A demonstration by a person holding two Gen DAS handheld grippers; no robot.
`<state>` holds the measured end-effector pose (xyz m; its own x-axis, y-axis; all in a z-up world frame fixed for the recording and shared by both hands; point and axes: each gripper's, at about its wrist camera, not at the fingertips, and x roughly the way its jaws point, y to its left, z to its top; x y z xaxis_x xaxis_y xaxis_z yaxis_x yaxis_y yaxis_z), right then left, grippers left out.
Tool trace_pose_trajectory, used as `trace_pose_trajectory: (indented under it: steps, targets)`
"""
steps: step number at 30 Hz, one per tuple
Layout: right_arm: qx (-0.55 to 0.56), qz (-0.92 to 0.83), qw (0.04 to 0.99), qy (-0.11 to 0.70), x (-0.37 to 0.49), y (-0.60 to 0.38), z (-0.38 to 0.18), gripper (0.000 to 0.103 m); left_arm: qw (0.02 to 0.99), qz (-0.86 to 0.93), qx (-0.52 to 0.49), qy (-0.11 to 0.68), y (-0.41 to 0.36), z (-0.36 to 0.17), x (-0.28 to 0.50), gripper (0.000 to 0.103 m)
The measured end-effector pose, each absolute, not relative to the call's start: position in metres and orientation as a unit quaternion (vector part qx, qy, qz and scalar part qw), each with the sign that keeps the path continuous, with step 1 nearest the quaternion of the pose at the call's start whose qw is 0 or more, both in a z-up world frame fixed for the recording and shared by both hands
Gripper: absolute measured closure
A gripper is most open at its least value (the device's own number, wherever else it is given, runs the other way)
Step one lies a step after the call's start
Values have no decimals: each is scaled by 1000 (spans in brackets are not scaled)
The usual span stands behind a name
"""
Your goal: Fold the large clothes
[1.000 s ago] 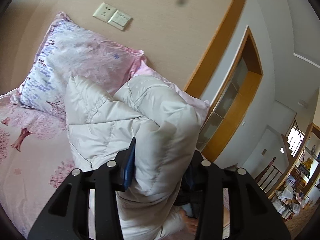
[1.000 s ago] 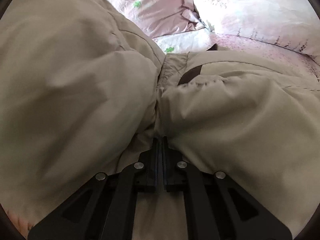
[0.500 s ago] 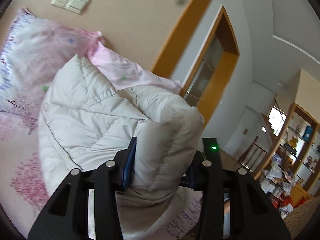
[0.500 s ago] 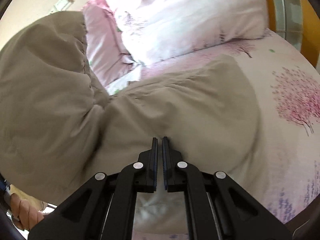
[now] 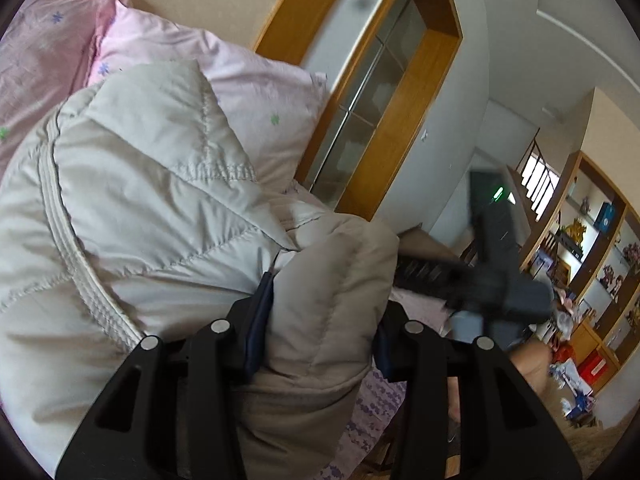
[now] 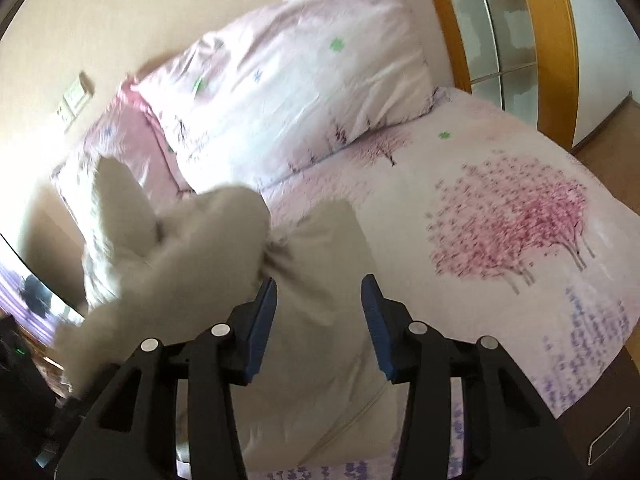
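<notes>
A pale beige quilted puffer jacket [image 5: 152, 216] lies bunched on the pink floral bed. My left gripper [image 5: 324, 320] is shut on a thick padded fold of the jacket that fills the gap between its pads. In the right wrist view the jacket [image 6: 316, 280] lies on the bed sheet [image 6: 500, 208], with one part lifted at the left and blurred. My right gripper [image 6: 318, 312] is open and empty just above the jacket. It also shows, blurred, at the right of the left wrist view [image 5: 492, 276].
Two pink pillows [image 6: 288, 84] lean on the wall at the head of the bed. A wooden-framed glass door [image 5: 380, 92] stands past the bed. Shelves with clutter [image 5: 592, 248] fill the far right of the room. The bed's front edge [image 6: 592, 392] is near.
My right gripper has opened and let go of the jacket, then drawn back and up. My left gripper has kept its hold and swung right, carrying the fold.
</notes>
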<state>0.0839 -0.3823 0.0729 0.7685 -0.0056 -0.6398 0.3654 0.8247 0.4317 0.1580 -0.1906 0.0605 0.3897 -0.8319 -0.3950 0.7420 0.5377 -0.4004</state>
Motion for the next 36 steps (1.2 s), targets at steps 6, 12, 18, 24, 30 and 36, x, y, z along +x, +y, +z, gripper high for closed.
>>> trace_pose_trajectory:
  steps: [6, 12, 18, 24, 30, 36]
  targets:
    - [292, -49, 905, 305, 76, -393, 93, 52, 834, -470, -54, 285, -210, 47, 156, 59]
    - [293, 81, 892, 334, 105, -383, 112, 39, 833, -473, -23, 285, -228, 38, 152, 53]
    - [241, 133, 876, 395, 150, -359, 114, 31, 829, -477, -5, 292, -242, 31, 154, 50]
    - [264, 147, 854, 424, 173, -364, 102, 31, 826, -479, 17, 296, -260, 28, 159, 47]
    - [300, 169, 830, 438, 178, -376, 86, 36, 823, -482, 25, 300, -270, 29, 171, 47]
    - [294, 191, 822, 448, 178, -369, 78, 50, 822, -483, 36, 299, -277, 28, 174, 45]
